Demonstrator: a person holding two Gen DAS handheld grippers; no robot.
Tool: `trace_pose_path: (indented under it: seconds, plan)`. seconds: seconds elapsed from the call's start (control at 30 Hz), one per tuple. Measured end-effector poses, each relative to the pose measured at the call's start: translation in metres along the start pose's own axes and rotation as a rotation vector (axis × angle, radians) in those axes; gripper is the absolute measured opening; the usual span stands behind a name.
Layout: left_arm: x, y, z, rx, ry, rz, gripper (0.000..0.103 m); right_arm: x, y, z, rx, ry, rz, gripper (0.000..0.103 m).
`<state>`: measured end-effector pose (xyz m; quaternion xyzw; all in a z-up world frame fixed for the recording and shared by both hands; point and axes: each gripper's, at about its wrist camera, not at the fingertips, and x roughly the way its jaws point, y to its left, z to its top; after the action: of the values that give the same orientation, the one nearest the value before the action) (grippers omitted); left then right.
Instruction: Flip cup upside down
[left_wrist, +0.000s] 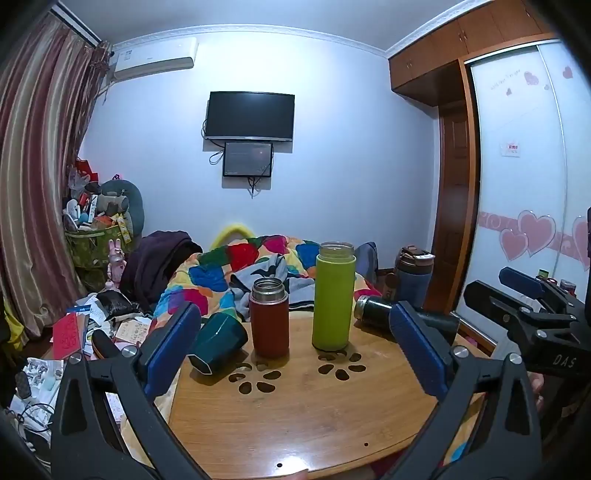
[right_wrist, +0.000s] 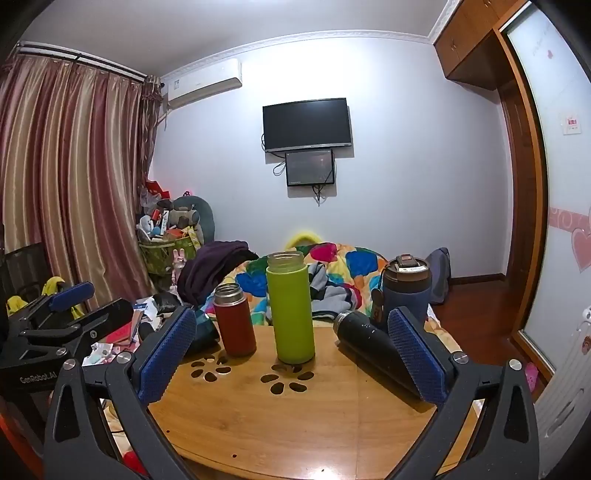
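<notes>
A dark teal cup (left_wrist: 218, 341) lies on its side at the left of the round wooden table (left_wrist: 295, 424), its mouth towards me; in the right wrist view (right_wrist: 205, 330) it is mostly hidden behind my left finger. A red flask (left_wrist: 269, 317) and a tall green flask (left_wrist: 333, 297) stand upright in the middle, both without lids. A black flask (right_wrist: 373, 345) lies on its side at the right. My left gripper (left_wrist: 295, 354) is open and empty, over the near table. My right gripper (right_wrist: 291, 356) is open and empty, beside it to the right.
A blue lidded tumbler (right_wrist: 406, 290) stands behind the table at the right. A bed with a colourful quilt (left_wrist: 236, 266) lies beyond. Clutter covers the floor on the left (left_wrist: 85, 332). A wardrobe (left_wrist: 532, 166) is on the right.
</notes>
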<state>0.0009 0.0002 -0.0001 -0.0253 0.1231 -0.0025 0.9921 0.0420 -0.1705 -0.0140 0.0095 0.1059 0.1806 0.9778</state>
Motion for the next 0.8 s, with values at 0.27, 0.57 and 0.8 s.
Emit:
trace_pose_path:
  seconds: [0.27, 0.57, 0.8]
  plan:
    - [-0.001, 0.003, 0.003, -0.019, 0.031, -0.019, 0.103, -0.001, -0.002, 0.001, 0.021, 0.002, 0.002, 0.103]
    - [0.002, 0.0, 0.002, -0.01, 0.015, -0.002, 0.103, -0.001, -0.002, 0.0, 0.022, 0.003, 0.004, 0.103]
    - [-0.001, -0.002, -0.002, -0.005, 0.013, -0.011, 0.103, -0.001, -0.002, 0.0, 0.023, 0.003, 0.004, 0.103]
